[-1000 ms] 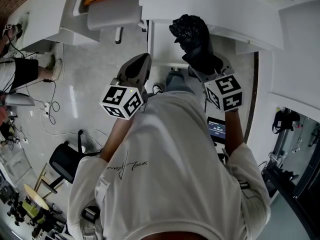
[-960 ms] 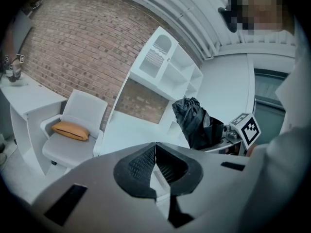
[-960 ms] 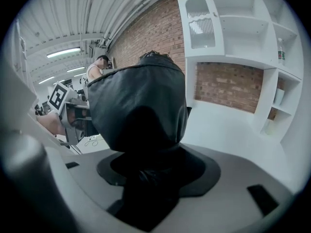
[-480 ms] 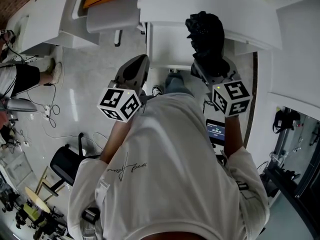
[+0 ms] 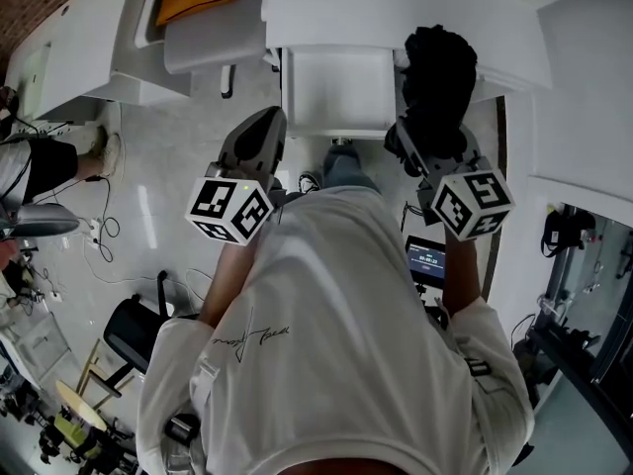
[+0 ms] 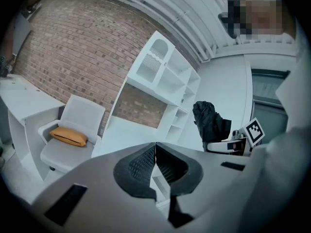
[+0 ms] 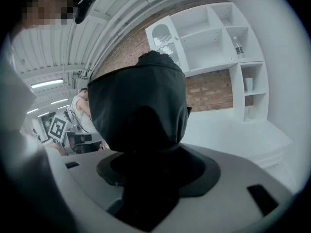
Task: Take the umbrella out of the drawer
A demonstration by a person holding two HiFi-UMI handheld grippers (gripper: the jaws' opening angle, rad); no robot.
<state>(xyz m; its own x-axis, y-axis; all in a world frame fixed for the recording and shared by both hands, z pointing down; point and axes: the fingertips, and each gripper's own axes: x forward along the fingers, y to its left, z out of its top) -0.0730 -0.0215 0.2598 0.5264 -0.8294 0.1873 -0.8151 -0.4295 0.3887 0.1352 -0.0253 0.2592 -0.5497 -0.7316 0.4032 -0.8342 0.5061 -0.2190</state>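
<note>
The right claw (image 5: 432, 139), pinching the umbrella (image 5: 441, 72), has swung it right of the drawer (image 5: 336, 92); it looks out. The left claw (image 5: 259, 135) is pressed together, empty.

A red brick wall (image 6: 73, 38) stands behind a tall white shelf unit (image 6: 167, 81). Beside it is a white chair (image 6: 83, 113) with an orange cushion (image 6: 68, 136) on the seat. The floor (image 5: 178, 166) is pale and shiny, with thin cables (image 5: 99, 234) on it. Long ceiling lamps (image 7: 46, 84) are lit.

A white short-sleeved T-shirt (image 5: 326, 344) bears small dark script. The grey left tool (image 6: 155, 153) and right tool (image 5: 430, 144) carry black-and-white marker cubes (image 5: 229, 209).
</note>
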